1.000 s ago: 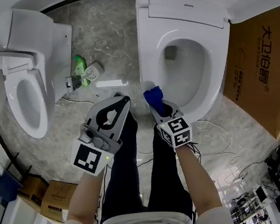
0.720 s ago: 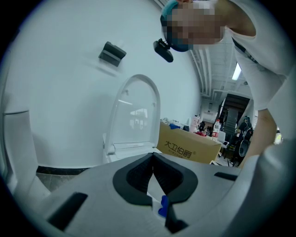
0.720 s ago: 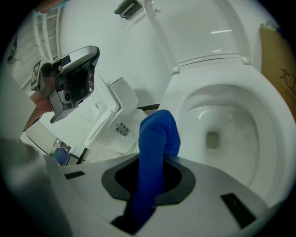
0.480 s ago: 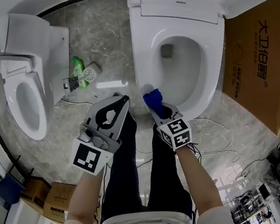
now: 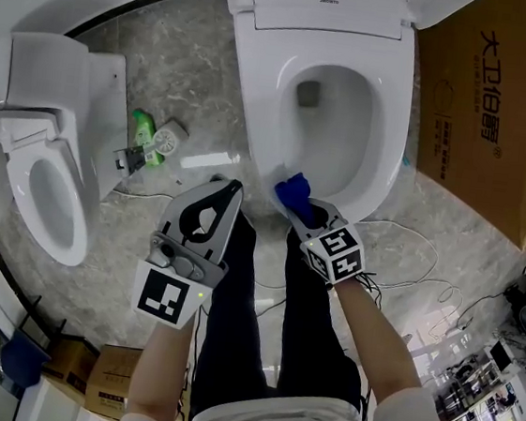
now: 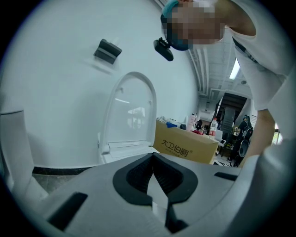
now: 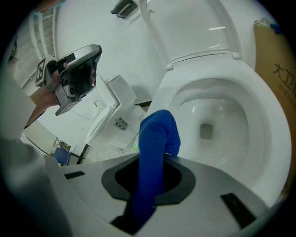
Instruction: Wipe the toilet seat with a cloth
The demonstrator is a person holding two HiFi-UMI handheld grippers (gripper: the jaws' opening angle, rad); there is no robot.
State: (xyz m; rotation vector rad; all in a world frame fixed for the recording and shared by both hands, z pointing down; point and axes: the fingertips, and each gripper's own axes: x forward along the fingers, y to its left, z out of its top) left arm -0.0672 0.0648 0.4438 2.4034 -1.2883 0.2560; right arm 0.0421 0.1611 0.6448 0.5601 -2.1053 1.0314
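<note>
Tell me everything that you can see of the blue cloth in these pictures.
The blue cloth is an even deep blue and looks soft and thick, like towel fabric. It is bunched into a rounded roll and clamped between the jaws of the right tongs, its free end sticking out past their tips. That end lies at the front rim of the toilet seat, left of the bowl's middle; it seems to press there, but contact is not clear.
</note>
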